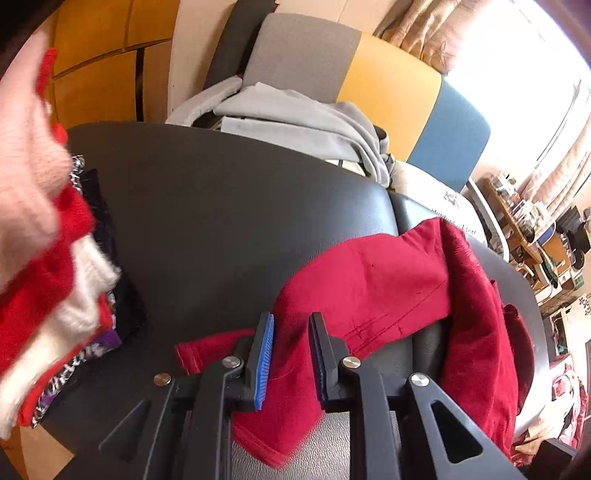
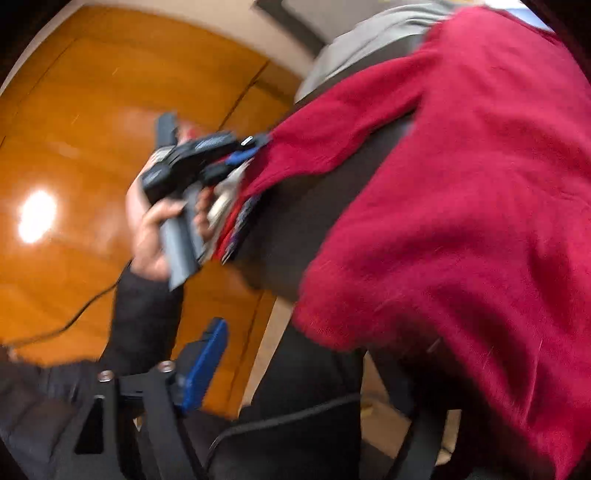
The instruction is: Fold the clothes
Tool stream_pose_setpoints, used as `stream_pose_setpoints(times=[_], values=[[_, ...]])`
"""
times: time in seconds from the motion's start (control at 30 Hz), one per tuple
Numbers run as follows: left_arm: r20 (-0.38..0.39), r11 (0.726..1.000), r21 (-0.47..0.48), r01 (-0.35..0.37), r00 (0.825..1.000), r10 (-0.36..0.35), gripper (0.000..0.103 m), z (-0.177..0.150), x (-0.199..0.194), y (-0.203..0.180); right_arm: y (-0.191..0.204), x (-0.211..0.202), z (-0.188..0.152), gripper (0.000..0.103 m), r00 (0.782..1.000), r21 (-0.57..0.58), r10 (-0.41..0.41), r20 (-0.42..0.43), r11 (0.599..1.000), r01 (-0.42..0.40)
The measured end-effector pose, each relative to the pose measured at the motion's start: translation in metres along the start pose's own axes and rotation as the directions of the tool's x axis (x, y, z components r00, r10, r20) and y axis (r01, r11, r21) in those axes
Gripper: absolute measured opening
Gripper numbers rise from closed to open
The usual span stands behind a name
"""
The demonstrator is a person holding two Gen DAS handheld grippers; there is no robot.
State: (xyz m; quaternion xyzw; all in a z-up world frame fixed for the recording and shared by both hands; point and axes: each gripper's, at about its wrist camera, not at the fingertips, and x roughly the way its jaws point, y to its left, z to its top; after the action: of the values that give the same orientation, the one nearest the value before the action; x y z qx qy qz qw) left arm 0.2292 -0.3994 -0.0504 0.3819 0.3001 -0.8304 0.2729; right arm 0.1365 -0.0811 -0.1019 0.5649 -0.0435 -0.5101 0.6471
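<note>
Crimson cloth at centre: red garment [image 1: 388,288] spread in folds across black padded seat [image 1: 221,221], far side spilling over seat edge at right. Grips near corner of it w/ left gripper [image 1: 292,350], blue pads closed onto cloth, fabric bunched between them and trailing below. From right-wrist cam: same left gripper [image 2: 255,146] pinching corner of red garment [image 2: 461,184], cloth stretched from pinch toward bulk at right. Bare hand [image 2: 147,229] wrapped round grey handle, dark sleeve [image 2: 144,314] beneath, thin black cable [image 2: 74,317] trailing over glossy orange wood floor [image 2: 74,129]. Right gripper [image 2: 303,369] in foreground, jaws wide apart, nothing between them; only one blue-padded finger [image 2: 207,365] clear in shot, rest blurred or out of frame. Close beside garment's hanging edge; contact impossible to tell thru blur. On seat's left edge, per left-wrist cam: stack of folded clothes [image 1: 74,306], red & white knit over black & purple-patterned fabric, top layers blurred and very near lens. Well apart from red garment, bare seat between. Behind seat: grey garment [image 1: 295,118] heaped on chair [image 1: 388,85] w/ grey, yellow & blue back. Beige curtains [image 1: 424,29] top right, bright window beside; cluttered wooden shelf [image 1: 517,221] at far right.
</note>
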Motion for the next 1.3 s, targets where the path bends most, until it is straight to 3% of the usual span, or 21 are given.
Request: stream_pose_setpoints(times=[0.13, 0.17, 0.27, 0.33, 0.4, 0.5, 0.57, 0.67, 0.77, 0.87, 1.03, 1.17, 1.3], values=[[0.049, 1.0, 0.011, 0.001, 0.999, -0.001, 0.019, -0.001, -0.024, -0.002, 0.037, -0.027, -0.003, 0.084, 0.997, -0.193, 0.046, -0.066, 0.979, -0.058], [0.063, 1.0, 0.018, 0.001, 0.998, -0.002, 0.019, -0.001, -0.029, -0.003, 0.042, -0.038, 0.002, 0.084, 0.998, -0.217, 0.054, -0.043, 0.974, -0.062], [0.099, 0.997, 0.071, 0.024, 0.995, -0.03, 0.019, 0.006, -0.036, -0.019, 0.039, -0.091, 0.025, 0.093, 0.984, -0.227, 0.044, 0.173, 0.974, -0.004], [0.102, 0.992, 0.119, 0.05, 0.993, -0.063, 0.02, 0.011, -0.031, -0.037, 0.022, -0.122, 0.044, 0.093, 0.932, -0.172, -0.03, 0.362, 0.98, 0.099], [0.083, 0.983, 0.167, 0.075, 0.993, -0.09, 0.02, 0.015, -0.017, -0.057, -0.001, -0.141, 0.063, 0.093, 0.868, -0.085, -0.15, 0.474, 0.973, 0.215], [0.034, 0.966, 0.224, 0.129, 0.99, -0.14, 0.02, 0.023, 0.019, -0.091, -0.049, -0.148, 0.099, 0.085, 0.814, 0.057, -0.283, 0.507, 0.953, 0.297], [0.0, 0.955, 0.255, 0.154, 0.987, -0.16, 0.02, 0.025, 0.049, -0.113, -0.083, -0.147, 0.123, 0.074, 0.808, 0.139, -0.331, 0.487, 0.943, 0.303], [-0.026, 0.945, 0.289, 0.151, 0.988, -0.15, 0.02, 0.028, 0.091, -0.135, -0.134, -0.139, 0.151, 0.071, 0.822, 0.252, -0.371, 0.431, 0.925, 0.285], [-0.027, 0.943, 0.321, 0.081, 0.997, -0.077, 0.02, 0.026, 0.119, -0.134, -0.185, -0.128, 0.179, 0.071, 0.811, 0.355, -0.468, 0.351, 0.868, 0.347], [-0.021, 0.935, 0.354, -0.004, 1.0, 0.012, 0.02, 0.023, 0.143, -0.128, -0.212, -0.113, 0.195, 0.069, 0.792, 0.382, -0.544, 0.279, 0.819, 0.428], [0.035, 0.935, 0.334, -0.116, 0.993, 0.11, 0.024, 0.024, 0.149, -0.079, -0.222, -0.093, 0.238, 0.07, 0.78, 0.275, -0.56, 0.28, 0.825, 0.493], [0.076, 0.907, 0.334, -0.257, 0.966, 0.246, 0.028, 0.041, 0.151, -0.035, -0.225, -0.074, 0.273, 0.073, 0.764, 0.164, -0.581, 0.281, 0.813, 0.559], [0.061, 0.911, 0.272, -0.312, 0.95, 0.307, 0.029, 0.068, 0.155, 0.003, -0.229, -0.069, 0.29, 0.08, 0.788, 0.051, -0.548, 0.281, 0.828, 0.558]])
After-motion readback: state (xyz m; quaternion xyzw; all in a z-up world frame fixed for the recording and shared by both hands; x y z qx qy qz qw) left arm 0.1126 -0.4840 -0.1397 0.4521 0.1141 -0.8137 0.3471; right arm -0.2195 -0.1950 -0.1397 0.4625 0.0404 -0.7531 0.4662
